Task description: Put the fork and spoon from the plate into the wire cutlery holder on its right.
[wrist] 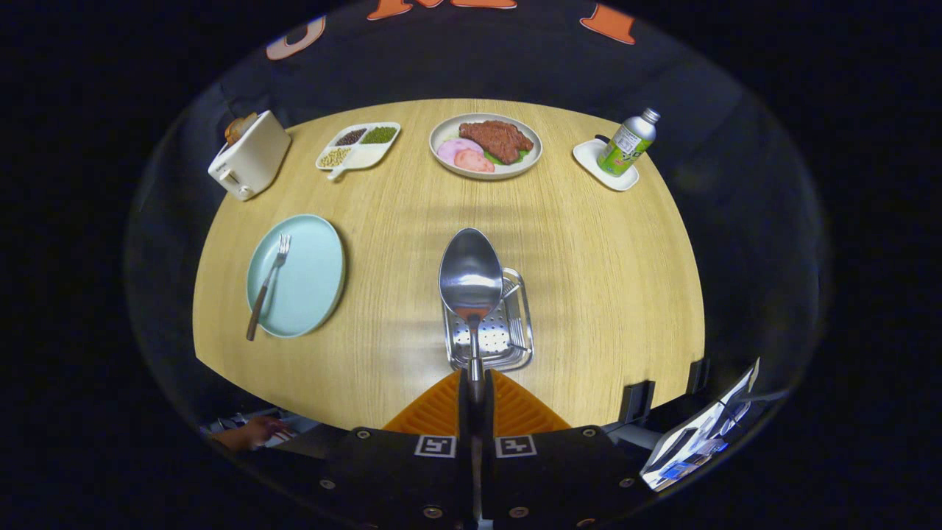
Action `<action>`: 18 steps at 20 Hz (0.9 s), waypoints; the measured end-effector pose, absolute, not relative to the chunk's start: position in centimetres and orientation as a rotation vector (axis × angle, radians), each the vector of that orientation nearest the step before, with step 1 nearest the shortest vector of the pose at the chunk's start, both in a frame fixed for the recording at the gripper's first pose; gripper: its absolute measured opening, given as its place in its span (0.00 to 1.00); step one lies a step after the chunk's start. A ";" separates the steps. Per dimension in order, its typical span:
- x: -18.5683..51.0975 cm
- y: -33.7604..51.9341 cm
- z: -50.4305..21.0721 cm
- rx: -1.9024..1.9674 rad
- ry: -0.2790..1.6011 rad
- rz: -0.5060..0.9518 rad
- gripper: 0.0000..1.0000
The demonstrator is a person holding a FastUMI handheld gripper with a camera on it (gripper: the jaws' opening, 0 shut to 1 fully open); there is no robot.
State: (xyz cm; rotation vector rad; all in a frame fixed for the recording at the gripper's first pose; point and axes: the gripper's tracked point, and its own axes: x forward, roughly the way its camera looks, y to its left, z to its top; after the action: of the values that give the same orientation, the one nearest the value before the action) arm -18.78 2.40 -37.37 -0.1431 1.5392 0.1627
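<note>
The jaws are closed on the handle of the spoon [470, 278], whose bowl stands up just ahead of them, above the wire cutlery holder [491, 333] that sits on the bench [603, 265] directly beyond the gripper [476, 401]. Off to the left of the jaws lies the light blue plate [309, 280] with the fork [268, 284] resting on it, tines pointing away. Far beyond the jaws are a plate of meat [486, 145], a divided dish of beans [359, 146], a toaster [250, 156] and a bottle [627, 143] on a white coaster [589, 156].

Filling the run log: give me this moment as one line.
gripper: shut on spoon | spoon: above wire cutlery holder | fork: on blue plate
</note>
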 end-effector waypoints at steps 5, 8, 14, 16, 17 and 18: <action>-20.4 1.0 -39.4 -0.180 1.625 0.189 0.05; -20.1 0.3 -39.5 -0.195 1.636 0.207 0.06; -19.0 0.0 -39.2 -0.149 1.631 0.210 0.08; -18.0 0.0 -38.6 -0.133 1.610 0.213 0.11; -17.1 0.1 -38.2 -0.122 1.586 0.208 0.12; -16.4 0.1 -37.8 -0.112 1.562 0.200 0.14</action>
State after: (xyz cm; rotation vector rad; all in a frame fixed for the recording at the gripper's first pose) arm -16.38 0.05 -37.77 -0.1119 1.5619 0.2002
